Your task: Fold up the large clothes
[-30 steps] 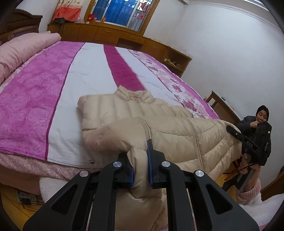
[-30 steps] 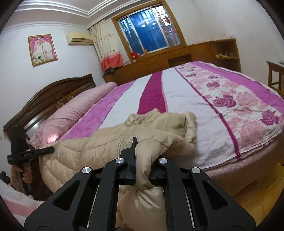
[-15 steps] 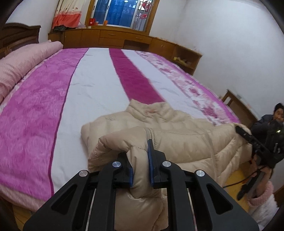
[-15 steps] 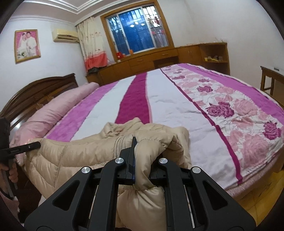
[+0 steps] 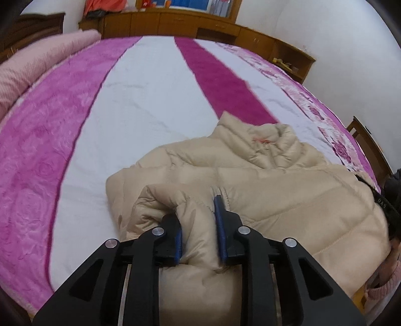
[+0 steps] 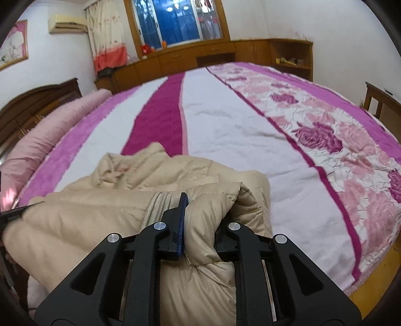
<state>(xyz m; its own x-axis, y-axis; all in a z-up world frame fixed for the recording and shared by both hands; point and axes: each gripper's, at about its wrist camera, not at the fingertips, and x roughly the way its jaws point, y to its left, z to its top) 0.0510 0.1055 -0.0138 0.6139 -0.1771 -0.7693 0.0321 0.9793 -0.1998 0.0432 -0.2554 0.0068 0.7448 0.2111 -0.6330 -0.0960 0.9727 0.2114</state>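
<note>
A beige puffer jacket (image 5: 263,180) lies bunched on the near part of the bed (image 5: 140,105), its collar toward the far cabinets (image 5: 190,23). The left tool (image 5: 199,225) pinches a thick fold of the jacket's near edge between its blue pads. The right tool (image 6: 200,220) likewise clamps a padded fold (image 6: 203,218). A pink bolster (image 6: 37,143) lies along the headboard.

Both wrist cams sit low at the bed's (image 5: 150,105) near edge, looking across it toward the far window wall (left from the left corner, right opposite); both share the beige jacket (image 6: 105,210) up close.
</note>
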